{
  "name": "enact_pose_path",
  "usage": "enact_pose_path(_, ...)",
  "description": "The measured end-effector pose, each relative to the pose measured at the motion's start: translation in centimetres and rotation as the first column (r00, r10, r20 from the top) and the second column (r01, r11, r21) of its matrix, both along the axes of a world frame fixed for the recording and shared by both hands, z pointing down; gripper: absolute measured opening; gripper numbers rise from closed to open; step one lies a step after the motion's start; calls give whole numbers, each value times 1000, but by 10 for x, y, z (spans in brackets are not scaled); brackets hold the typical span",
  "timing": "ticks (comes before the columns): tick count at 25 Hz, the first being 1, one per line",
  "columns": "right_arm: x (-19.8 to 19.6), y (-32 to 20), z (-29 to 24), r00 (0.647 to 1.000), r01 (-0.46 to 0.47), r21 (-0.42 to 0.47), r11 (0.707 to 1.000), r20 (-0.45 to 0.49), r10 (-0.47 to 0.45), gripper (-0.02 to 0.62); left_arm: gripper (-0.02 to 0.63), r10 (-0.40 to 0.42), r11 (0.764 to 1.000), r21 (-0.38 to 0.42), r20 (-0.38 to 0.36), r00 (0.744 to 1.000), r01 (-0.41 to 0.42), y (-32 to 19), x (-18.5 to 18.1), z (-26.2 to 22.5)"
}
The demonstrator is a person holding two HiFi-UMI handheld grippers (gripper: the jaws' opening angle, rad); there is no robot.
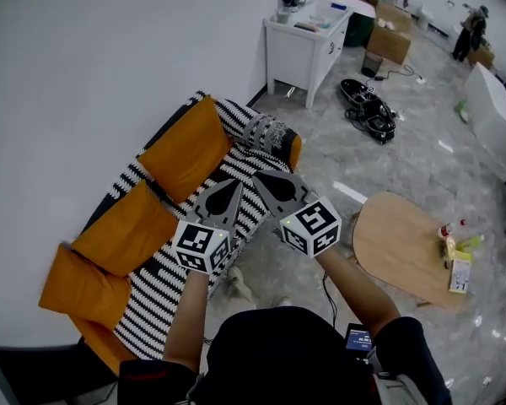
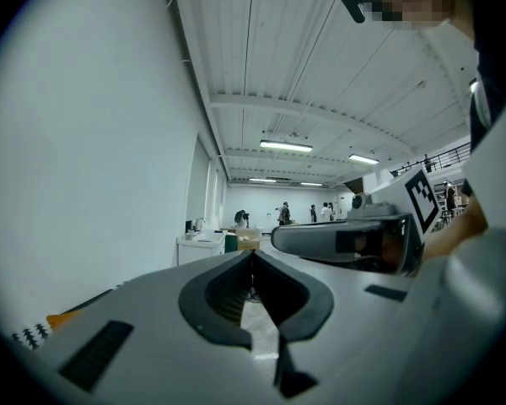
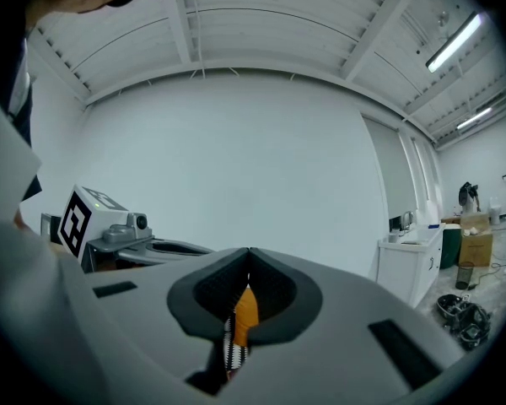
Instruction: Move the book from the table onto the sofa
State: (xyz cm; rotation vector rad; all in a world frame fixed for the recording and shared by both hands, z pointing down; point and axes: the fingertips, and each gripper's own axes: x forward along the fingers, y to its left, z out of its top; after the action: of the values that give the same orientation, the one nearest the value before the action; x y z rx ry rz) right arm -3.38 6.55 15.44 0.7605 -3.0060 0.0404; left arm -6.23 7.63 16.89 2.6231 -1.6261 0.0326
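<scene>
The left claw is hanging over the striped sofa, squeezed tight with nothing in it. The right claw is hanging just beside it, also squeezed tight and holding nothing. A grey speckled flat thing, maybe the book, is lying at the sofa's far end. The round wooden desk is standing right of the sofa, carrying a yellow packet.

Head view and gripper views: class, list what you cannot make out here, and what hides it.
- Book: identifiable in no view; the items at the table's edge are too small in the head view.
- Sofa seat middle: head view, covered by left gripper and right gripper.
- Right gripper view: only a sliver of sofa past the fingers.
</scene>
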Motion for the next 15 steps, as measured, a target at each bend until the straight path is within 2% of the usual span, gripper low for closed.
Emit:
enact_pose_path(6,26,28,-6,999,34,-8,999,38,-33,17,17,-25,1000,10,1,1000,25,28,27,-5)
enact_pose_path(15,38,49,-17,998,56,25,998,35,-57,16,17,-66,997,36,12,998,66,53,36,-15)
